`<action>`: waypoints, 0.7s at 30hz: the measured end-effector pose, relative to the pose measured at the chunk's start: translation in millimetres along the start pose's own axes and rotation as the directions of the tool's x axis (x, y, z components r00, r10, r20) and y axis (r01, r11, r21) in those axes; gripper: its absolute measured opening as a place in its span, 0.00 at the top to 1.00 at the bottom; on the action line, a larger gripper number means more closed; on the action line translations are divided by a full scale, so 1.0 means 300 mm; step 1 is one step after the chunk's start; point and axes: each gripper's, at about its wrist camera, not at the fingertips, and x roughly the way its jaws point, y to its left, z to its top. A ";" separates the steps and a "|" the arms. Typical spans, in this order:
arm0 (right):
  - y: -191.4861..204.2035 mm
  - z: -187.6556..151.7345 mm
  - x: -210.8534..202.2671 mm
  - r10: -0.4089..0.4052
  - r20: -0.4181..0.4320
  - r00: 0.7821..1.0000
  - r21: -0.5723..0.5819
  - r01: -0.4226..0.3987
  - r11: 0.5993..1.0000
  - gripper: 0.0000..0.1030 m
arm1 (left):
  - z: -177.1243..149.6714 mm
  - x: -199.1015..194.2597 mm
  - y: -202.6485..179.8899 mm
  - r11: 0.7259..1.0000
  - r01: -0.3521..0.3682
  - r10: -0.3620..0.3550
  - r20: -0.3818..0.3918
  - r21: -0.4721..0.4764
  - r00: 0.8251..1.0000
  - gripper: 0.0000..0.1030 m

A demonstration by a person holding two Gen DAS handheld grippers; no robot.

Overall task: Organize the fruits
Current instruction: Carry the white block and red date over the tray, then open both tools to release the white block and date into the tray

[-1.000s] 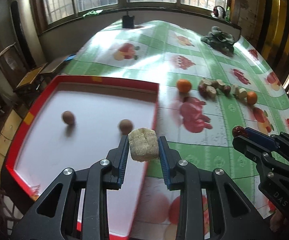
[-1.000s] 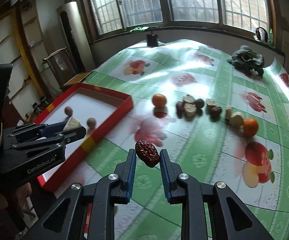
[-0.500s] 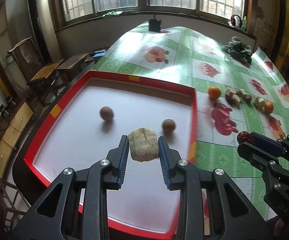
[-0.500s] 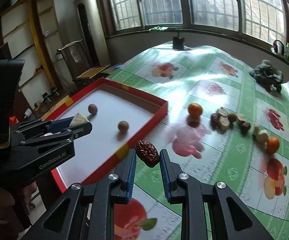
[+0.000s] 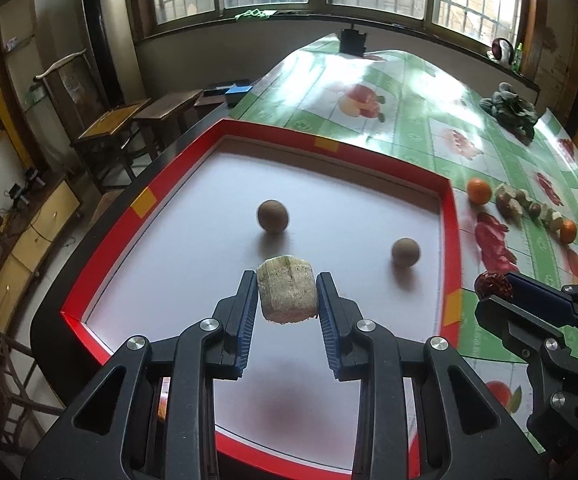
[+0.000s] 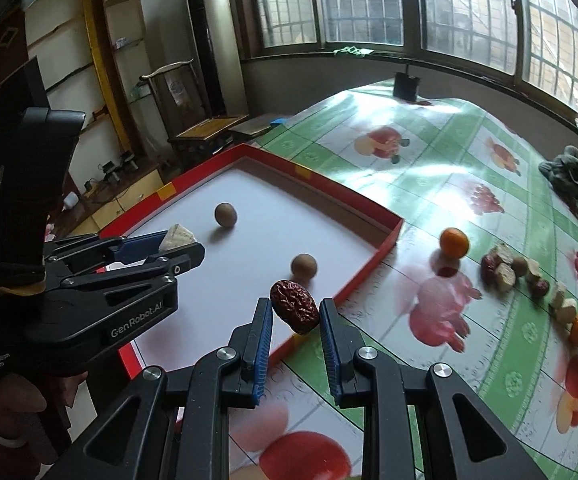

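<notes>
Red tray (image 5: 449, 216): 2 brown balls (image 5: 273, 216).

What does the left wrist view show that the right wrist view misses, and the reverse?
Left wrist only: the whole face of the pale fruit chunk in the left gripper, over the red tray.

Right wrist only: the person's hand and the whole red date in the right gripper.

Both: two brown round fruits in the tray, oranges on the tablecloth.

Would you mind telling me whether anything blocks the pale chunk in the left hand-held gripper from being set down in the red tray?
Nothing visible does. The left hand-held gripper holds the pale chunk above bare white floor of the red tray; the two brown round fruits lie farther in, apart from it.
</notes>
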 end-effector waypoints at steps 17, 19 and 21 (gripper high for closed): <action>0.058 0.049 0.127 0.049 -0.062 0.997 -0.030 -0.051 0.998 0.78 | 0.009 0.073 0.071 0.999 -0.016 0.014 -0.036 -0.049 0.999 0.72; 0.063 0.053 0.147 0.052 -0.073 0.996 -0.032 -0.054 0.998 0.78 | 0.011 0.082 0.079 0.998 -0.017 0.015 -0.040 -0.053 0.999 0.72; 0.067 0.054 0.161 0.054 -0.082 0.995 -0.035 -0.057 0.998 0.78 | 0.013 0.091 0.084 0.998 -0.017 0.015 -0.045 -0.054 0.999 0.72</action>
